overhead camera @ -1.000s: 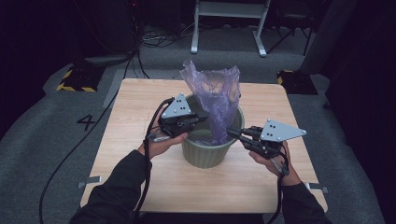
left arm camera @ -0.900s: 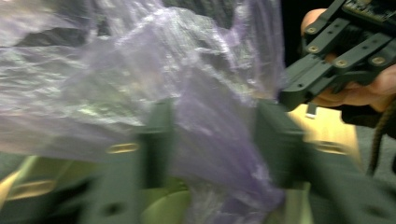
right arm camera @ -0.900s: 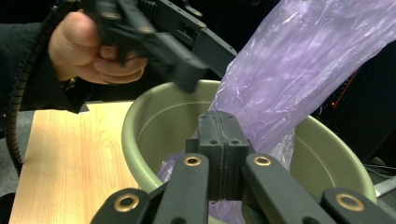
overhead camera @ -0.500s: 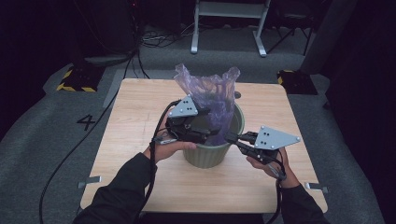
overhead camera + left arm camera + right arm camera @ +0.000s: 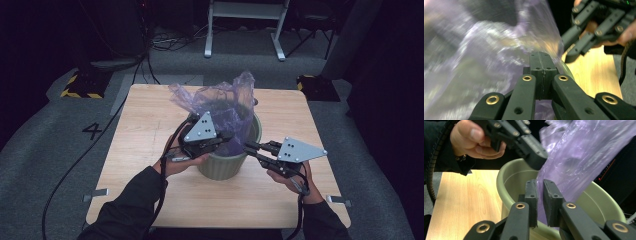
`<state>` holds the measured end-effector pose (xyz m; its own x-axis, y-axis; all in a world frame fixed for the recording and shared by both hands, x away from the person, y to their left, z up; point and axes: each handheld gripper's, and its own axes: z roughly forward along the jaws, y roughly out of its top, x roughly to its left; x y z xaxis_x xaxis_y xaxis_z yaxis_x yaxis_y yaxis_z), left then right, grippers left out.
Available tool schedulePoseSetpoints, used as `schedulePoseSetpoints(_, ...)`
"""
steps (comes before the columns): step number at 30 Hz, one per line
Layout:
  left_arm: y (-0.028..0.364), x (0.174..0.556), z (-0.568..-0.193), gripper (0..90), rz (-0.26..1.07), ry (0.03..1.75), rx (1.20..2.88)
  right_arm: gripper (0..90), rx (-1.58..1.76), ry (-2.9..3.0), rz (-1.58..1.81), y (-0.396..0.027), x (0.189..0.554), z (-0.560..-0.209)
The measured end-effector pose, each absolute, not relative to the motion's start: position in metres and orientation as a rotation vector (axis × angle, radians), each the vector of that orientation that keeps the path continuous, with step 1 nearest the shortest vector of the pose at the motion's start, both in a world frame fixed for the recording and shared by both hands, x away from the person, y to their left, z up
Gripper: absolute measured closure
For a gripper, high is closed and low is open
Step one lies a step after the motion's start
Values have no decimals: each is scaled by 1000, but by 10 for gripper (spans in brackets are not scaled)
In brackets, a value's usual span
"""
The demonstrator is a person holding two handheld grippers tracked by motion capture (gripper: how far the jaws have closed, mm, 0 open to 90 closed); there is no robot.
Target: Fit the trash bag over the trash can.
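A: What sits on the desk (image 5: 150,130)?

B: A round olive-green bin (image 5: 227,162) near the middle of the pale wooden top, with a thin purple plastic bag (image 5: 220,102) rising out of it. The bag is translucent, crinkled and glossy, its loose upper edge flaring above the bin's rim; its lower part drops inside the bin.

A: And the left hand-held gripper (image 5: 222,137)?

B: It reaches over the near-left rim. In the left gripper view its jaws are pressed flat together against the bag (image 5: 486,62), which is blurred there. Whether film is caught between them I cannot tell.

A: The right one?

B: The right hand-held gripper (image 5: 250,147) comes in from the right at the rim. In the right gripper view the right hand-held gripper (image 5: 540,192) has its jaws slightly apart, a narrow gap between the pads, with the bag (image 5: 584,157) hanging just behind and partly in that gap, over the bin (image 5: 509,182) wall.

A: Anything else?

B: The person's left hand (image 5: 474,140) shows in that view, gripping its tool above the bin.
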<state>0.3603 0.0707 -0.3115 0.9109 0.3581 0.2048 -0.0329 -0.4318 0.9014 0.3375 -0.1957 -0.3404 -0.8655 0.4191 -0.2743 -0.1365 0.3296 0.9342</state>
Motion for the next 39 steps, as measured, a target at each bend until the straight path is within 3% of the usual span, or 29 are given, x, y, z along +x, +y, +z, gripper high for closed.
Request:
schedulePoseSetpoints(5, 70, 356, -314, 899, 468, 216, 1988, 814, 272, 2132, 1576, -204, 335, -344)
schedulePoseSetpoints(8, 75, 352, -316, 897, 498, 249, 1956, 900, 273, 2125, 1585, -208, 333, -345)
schedulePoseSetpoints(10, 82, 352, -317, 600, 515, 311, 1926, 900, 281, 2129, 1586, -211, 333, -347)
schedulePoseSetpoints(12, 92, 351, -318, 454, 514, 351, 1897, 900, 284, 2140, 1584, -213, 333, -350)
schedulePoseSetpoints(17, 122, 342, -319, 341, 535, 401, 1842, 900, 329, 2139, 1590, -216, 334, -354)
schedulePoseSetpoints(23, 160, 355, -317, 212, 550, 502, 1804, 788, 360, 2117, 1600, -216, 336, -350)
schedulePoseSetpoints(29, 184, 384, -321, 177, 497, 618, 1763, 630, 405, 2119, 1605, -215, 342, -347)
schedulePoseSetpoints(36, 192, 401, -334, 183, 474, 758, 1761, 557, 467, 2136, 1601, -217, 350, -347)
schedulePoseSetpoints(38, 197, 405, -340, 234, 421, 756, 1751, 507, 486, 2132, 1605, -217, 351, -346)
schedulePoseSetpoints(39, 198, 406, -342, 324, 406, 748, 1763, 490, 493, 2131, 1606, -218, 352, -345)
